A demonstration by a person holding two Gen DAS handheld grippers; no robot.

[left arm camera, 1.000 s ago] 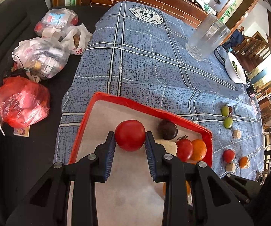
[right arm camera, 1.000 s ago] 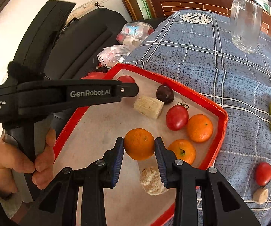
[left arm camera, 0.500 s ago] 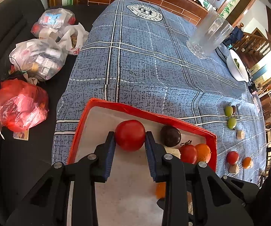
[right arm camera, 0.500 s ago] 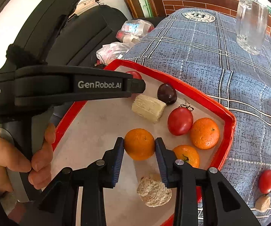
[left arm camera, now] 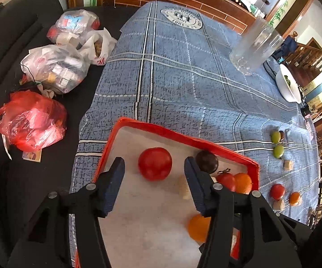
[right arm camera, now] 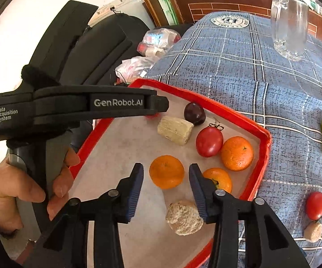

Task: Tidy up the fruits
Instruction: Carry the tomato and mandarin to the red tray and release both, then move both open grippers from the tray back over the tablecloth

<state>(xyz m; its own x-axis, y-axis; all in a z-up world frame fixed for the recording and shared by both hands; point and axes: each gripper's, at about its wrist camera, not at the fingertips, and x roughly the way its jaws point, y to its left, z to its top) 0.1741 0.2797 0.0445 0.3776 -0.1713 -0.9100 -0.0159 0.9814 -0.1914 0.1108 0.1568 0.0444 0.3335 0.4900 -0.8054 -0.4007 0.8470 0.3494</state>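
- While both tools hang over the red-rimmed tray (left arm camera: 179,134), the left gripper (left arm camera: 154,169) has its fingers spread wide, clear of the red tomato (left arm camera: 154,163) lying on the tray floor between them.
- The right gripper (right arm camera: 166,174) is likewise spread, its fingers flanking an orange (right arm camera: 166,171) without touching it.
- Green grapes (left arm camera: 275,136) lie on the blue checked worktop (left arm camera: 183,78), well apart from the tray.

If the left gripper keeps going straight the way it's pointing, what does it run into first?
Probably the red tomato: it sits between the open jaws of the left gripper, on the red tray. Beyond it comes the tray's far rim, though depth is hard to judge through the fisheye.
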